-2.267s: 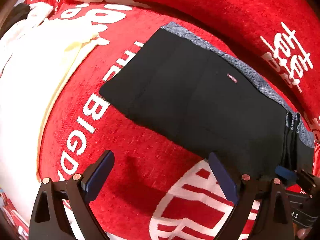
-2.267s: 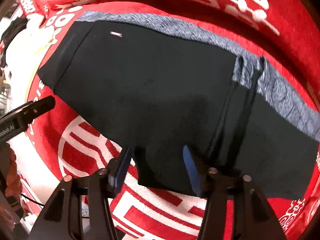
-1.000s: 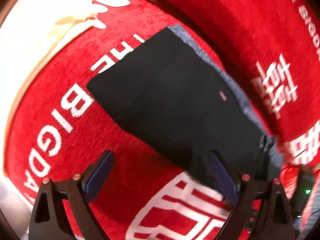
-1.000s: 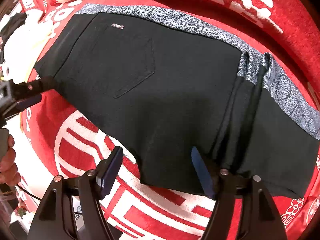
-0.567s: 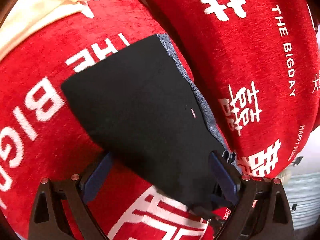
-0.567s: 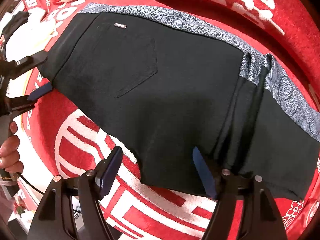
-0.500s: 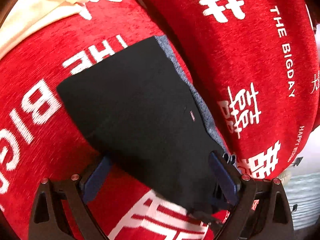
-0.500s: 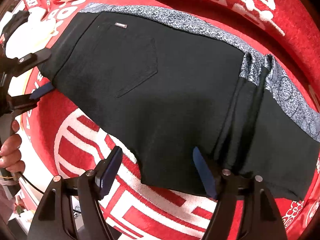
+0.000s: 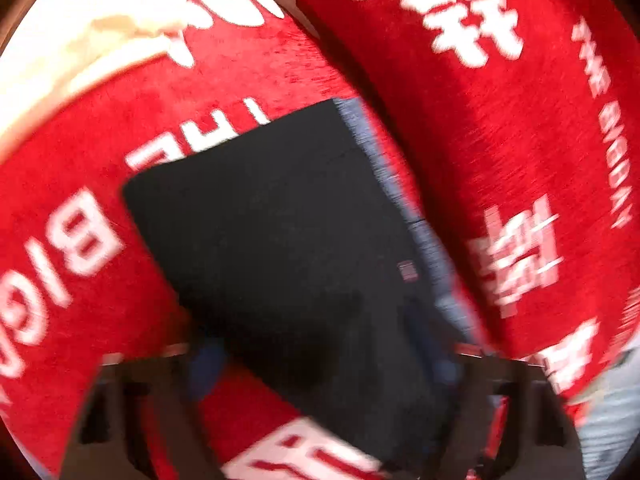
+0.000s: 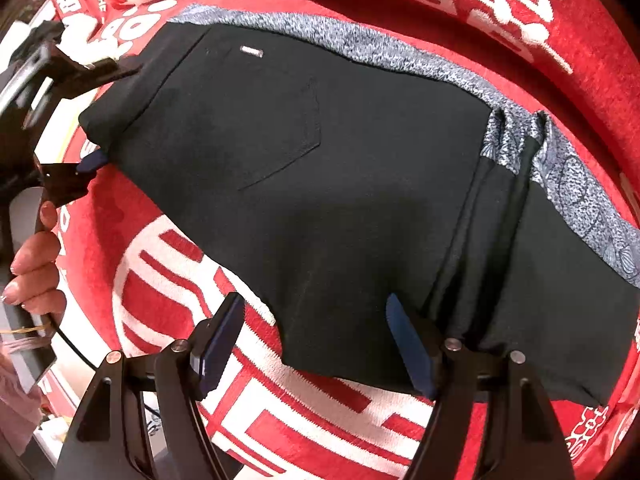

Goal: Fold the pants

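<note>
Black pants [image 10: 320,168] with a grey patterned lining [image 10: 400,56] lie flat on a red cover, folded over at the right end. In the right wrist view my left gripper [image 10: 102,118] straddles the waistband end at the far left, one finger above and one below. The left wrist view is blurred; there the pants [image 9: 288,240] reach in between the jaws of the left gripper [image 9: 318,352], which are closing but still stand apart from the cloth. My right gripper [image 10: 314,344] is open over the pants' near edge, its blue pads [image 10: 408,348] clear of the fabric.
The red cover [image 10: 168,280] with white lettering spans the seat, and a red backrest [image 9: 500,140] rises behind. A cream cloth [image 9: 60,40] lies at the far left. A person's hand [image 10: 36,272] grips the left gripper's handle.
The left gripper has swung in over the waistband end, so the pants now lie between its jaws; its view is blurred. The right gripper has stayed put.
</note>
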A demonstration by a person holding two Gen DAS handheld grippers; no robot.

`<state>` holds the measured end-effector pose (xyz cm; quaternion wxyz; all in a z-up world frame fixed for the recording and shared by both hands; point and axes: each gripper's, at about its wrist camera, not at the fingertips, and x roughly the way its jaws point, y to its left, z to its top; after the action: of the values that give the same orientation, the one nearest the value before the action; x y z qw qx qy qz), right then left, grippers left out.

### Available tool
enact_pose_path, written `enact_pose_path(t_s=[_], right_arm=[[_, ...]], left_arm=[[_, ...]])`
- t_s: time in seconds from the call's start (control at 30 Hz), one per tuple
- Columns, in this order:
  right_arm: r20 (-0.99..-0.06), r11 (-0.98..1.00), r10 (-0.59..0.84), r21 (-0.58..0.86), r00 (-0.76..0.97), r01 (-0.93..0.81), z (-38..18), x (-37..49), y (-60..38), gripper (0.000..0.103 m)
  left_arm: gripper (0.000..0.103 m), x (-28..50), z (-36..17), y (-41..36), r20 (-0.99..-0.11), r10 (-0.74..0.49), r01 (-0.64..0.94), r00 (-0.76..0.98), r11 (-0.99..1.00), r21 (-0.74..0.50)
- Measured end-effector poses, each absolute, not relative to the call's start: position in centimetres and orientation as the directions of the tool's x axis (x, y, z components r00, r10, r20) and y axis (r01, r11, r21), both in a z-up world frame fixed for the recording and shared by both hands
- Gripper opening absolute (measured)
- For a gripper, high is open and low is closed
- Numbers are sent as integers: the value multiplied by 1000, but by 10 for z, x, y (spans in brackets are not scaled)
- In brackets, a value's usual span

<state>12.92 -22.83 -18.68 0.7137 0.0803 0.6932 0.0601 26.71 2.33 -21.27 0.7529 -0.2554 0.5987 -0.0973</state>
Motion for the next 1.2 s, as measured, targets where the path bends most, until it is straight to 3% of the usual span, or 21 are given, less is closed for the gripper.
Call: enact_pose_path(t_s=[0.03, 0.1, 0.17, 0.23, 0.4, 0.6, 0.77, 0.93, 0.97, 1.0, 1.03, 1.07, 1.2], right_arm=[[-978, 978, 205, 207, 44, 33, -182, 130, -232, 77], [-973, 974, 216, 221, 80, 54, -165, 134, -242, 77], [-966, 967, 235, 244, 110, 73, -149, 143, -251, 77], [-954, 955, 269, 283, 135, 90, -130, 162, -260, 77], [-899, 899, 428, 434, 91, 54, -105, 233, -249, 79], [-827, 827, 551, 559, -114, -57, -110, 327, -170, 82], [-851, 844, 448, 503, -273, -184, -125, 358, -95, 84], [-890, 873, 242, 373, -385, -314, -153, 362, -55, 85], [-891, 878, 227, 361, -393, -314, -158, 360, -58, 78], [-894, 884, 216, 350, -392, -311, -162, 357, -64, 39], [-896, 889, 221, 347, -385, -299, -162, 356, -72, 26], [-899, 894, 253, 359, -358, -269, -158, 354, -84, 19], [-873, 865, 438, 474, -214, -163, -126, 336, -144, 17]], left_arm=[[40, 267, -212, 21, -876, -408, -143, 257, 880, -452], [37, 266, -208, 20, -886, -381, -101, 264, 903, -418], [36, 261, -198, 11, -894, -335, -27, 297, 933, -359], [35, 249, -180, -14, -897, -234, 131, 375, 971, -199], [35, 223, -165, -55, -849, -130, 342, 513, 937, 63], [36, 220, -163, -65, -833, -106, 393, 543, 909, 140], [36, 218, -163, -69, -828, -94, 412, 553, 894, 173], [36, 212, -159, -73, -819, -91, 433, 567, 879, 202], [36, 212, -158, -74, -820, -91, 434, 566, 878, 202], [36, 213, -158, -75, -826, -93, 438, 555, 877, 195], [36, 213, -158, -76, -837, -99, 444, 538, 877, 181], [36, 211, -156, -78, -833, -106, 449, 543, 875, 182], [36, 200, -130, -99, -803, -159, 504, 574, 842, 193]])
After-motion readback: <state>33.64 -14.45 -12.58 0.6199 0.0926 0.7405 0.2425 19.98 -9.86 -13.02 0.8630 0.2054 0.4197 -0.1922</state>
